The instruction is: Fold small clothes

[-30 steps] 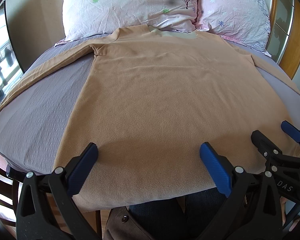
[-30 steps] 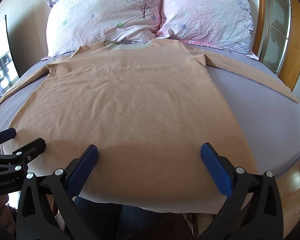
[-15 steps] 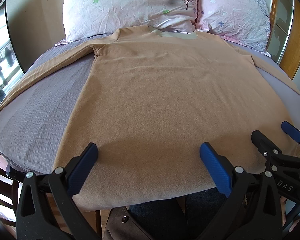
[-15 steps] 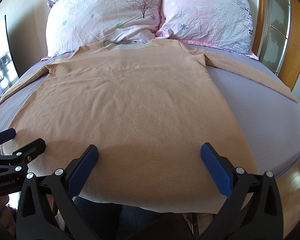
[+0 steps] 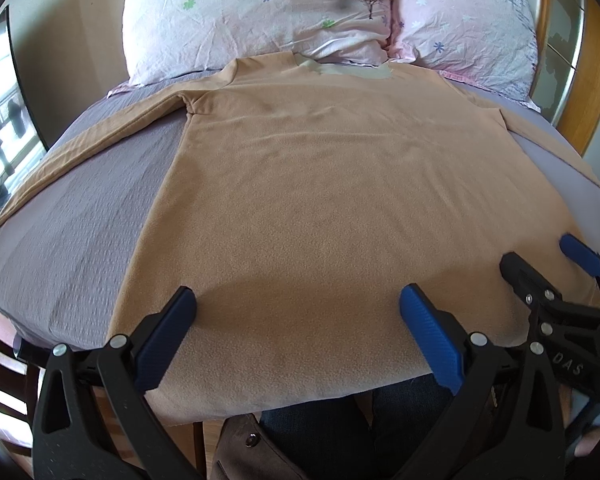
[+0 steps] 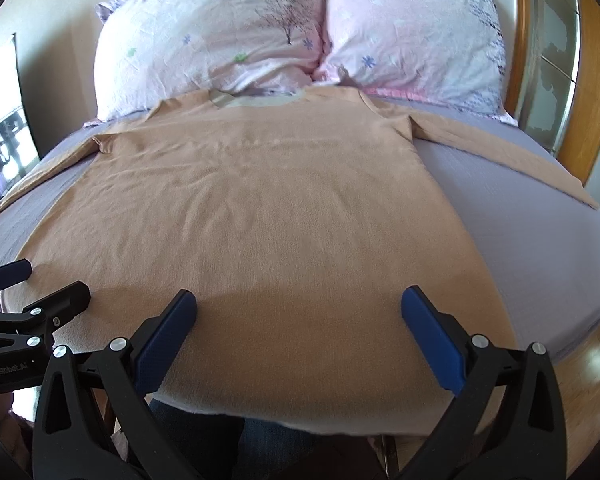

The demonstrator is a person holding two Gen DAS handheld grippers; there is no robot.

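From the left wrist camera, a tan long-sleeved shirt [image 5: 320,200] lies flat and face up on a grey-lilac bedsheet [image 5: 72,240], spread full width with both sleeves stretched out to the sides. Its fabric looks soft and fleecy, mostly smooth, with faint creases across the chest. The neckband [image 5: 352,73] is a paler greenish grey and touches the two floral pillows [image 5: 260,12] at the head of the bed. The hem hangs slightly over the near edge of the mattress. The left gripper [image 5: 296,320] sits low over the hem, its blue-padded fingers [image 5: 428,336] spread wide apart with nothing between them. The right gripper [image 5: 548,264] shows at the right edge, over the shirt's lower right corner, its jaws likewise parted. A wooden headboard frame [image 5: 596,80] stands at the far right.

From the right wrist camera, the same shirt [image 6: 268,216] fills the middle of the bed, collar [image 6: 256,100] away from the camera against the pillows [image 6: 228,36], the right sleeve [image 6: 500,152] running out across the sheet [image 6: 540,240] toward the wooden frame [image 6: 596,80]. Light wrinkles cross the upper body; the lower part is shaded. The right gripper [image 6: 298,320] hovers over the hem, its fingers [image 6: 168,340] wide open and empty. The left gripper [image 6: 40,288] shows at the left edge by the shirt's lower left corner, also open.
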